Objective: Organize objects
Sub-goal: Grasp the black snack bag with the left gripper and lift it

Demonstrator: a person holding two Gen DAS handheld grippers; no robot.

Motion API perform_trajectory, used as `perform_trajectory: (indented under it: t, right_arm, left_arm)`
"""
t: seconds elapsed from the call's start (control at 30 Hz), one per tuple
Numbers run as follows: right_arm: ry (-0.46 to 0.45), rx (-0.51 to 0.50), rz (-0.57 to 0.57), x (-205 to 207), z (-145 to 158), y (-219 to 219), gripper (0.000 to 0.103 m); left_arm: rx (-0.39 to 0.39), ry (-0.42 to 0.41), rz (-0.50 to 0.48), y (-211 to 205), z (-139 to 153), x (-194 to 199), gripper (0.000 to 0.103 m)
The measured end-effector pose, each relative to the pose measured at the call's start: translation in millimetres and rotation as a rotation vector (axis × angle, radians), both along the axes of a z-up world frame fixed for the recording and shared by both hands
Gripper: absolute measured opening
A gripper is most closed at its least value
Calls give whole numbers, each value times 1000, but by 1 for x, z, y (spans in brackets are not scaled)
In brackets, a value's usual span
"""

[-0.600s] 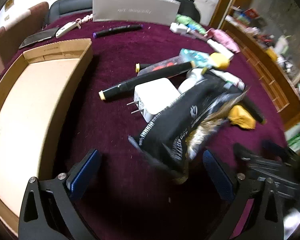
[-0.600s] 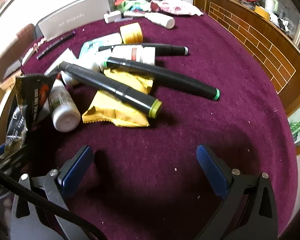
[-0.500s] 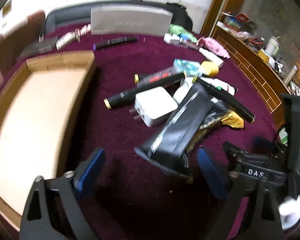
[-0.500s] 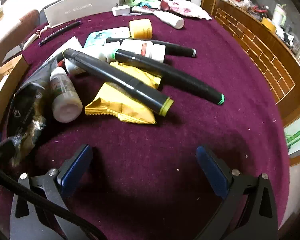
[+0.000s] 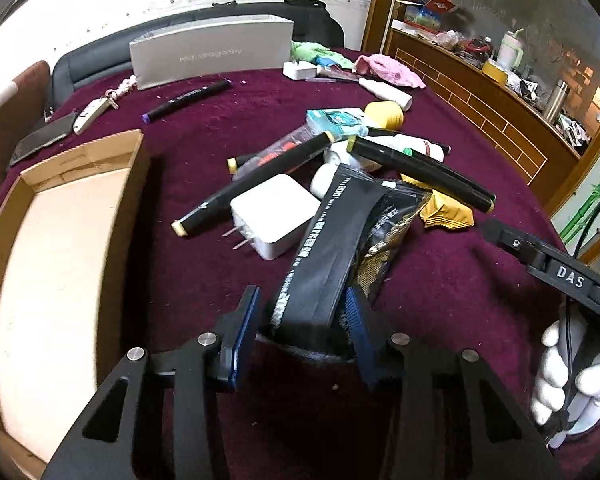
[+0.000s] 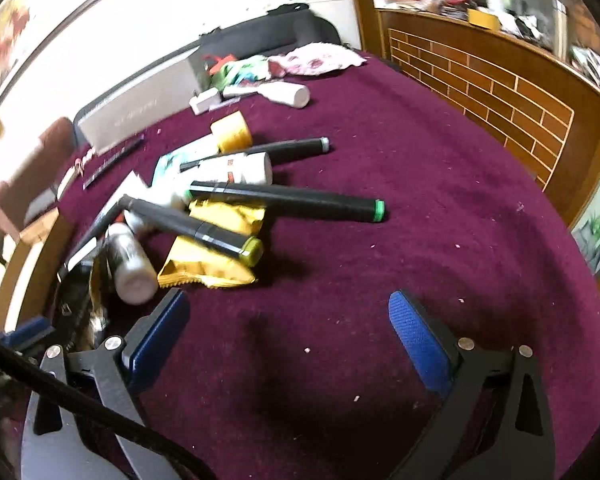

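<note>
My left gripper (image 5: 302,320) is shut on the near end of a black snack packet (image 5: 332,248), which leans on a white charger (image 5: 274,214). Behind lies a pile on the maroon table: black markers (image 5: 420,172), a yellow packet (image 5: 446,210), white bottles. My right gripper (image 6: 288,340) is open and empty, low over bare cloth in front of a yellow-green-capped marker (image 6: 204,232), a green-capped marker (image 6: 296,200) and a white bottle (image 6: 130,264). The right gripper also shows at the right of the left wrist view (image 5: 548,264).
An open cardboard box (image 5: 60,248) stands at the left. A grey box (image 5: 212,56), a purple-tipped marker (image 5: 188,100), keys, a pink cloth (image 5: 388,72) and another white bottle (image 6: 288,94) lie at the back. A wooden counter curves along the right.
My left gripper has closed from wide open onto the near end of the black packet. My right gripper has drawn back and tilted a little, still open.
</note>
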State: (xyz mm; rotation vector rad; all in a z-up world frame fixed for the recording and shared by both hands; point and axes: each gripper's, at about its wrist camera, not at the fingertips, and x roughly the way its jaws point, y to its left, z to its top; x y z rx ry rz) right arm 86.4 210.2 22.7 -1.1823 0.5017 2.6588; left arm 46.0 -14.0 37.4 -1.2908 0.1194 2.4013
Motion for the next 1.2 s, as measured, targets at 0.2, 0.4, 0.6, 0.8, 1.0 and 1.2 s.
perform_trajectory:
  t: [0.2,0.4,0.6,0.8,1.0,1.2]
  right_arm:
    - [36,-24,-2,3,4,4,100]
    - [66,-67,-17,12,5,11,100]
    - [73,-94,-33,15,5,16,100]
    - [74,-90,-39,16,5,16,100]
    - [65,-82,-43,16,5,15,100]
    - [56,-76,-52,16,4,16,100]
  left_arm:
    - [-10,2,-28,19,-1,-4,38]
    - [-44,-2,-60,35,-1,-6,38]
    - [-94,-5,-91,57,-12,-5,39]
    - [-151,54,-80,72,-20,-4,58]
    - [-95,73,-53,63,-19,-6,39]
    - [57,51,-17,24,6,5,38]
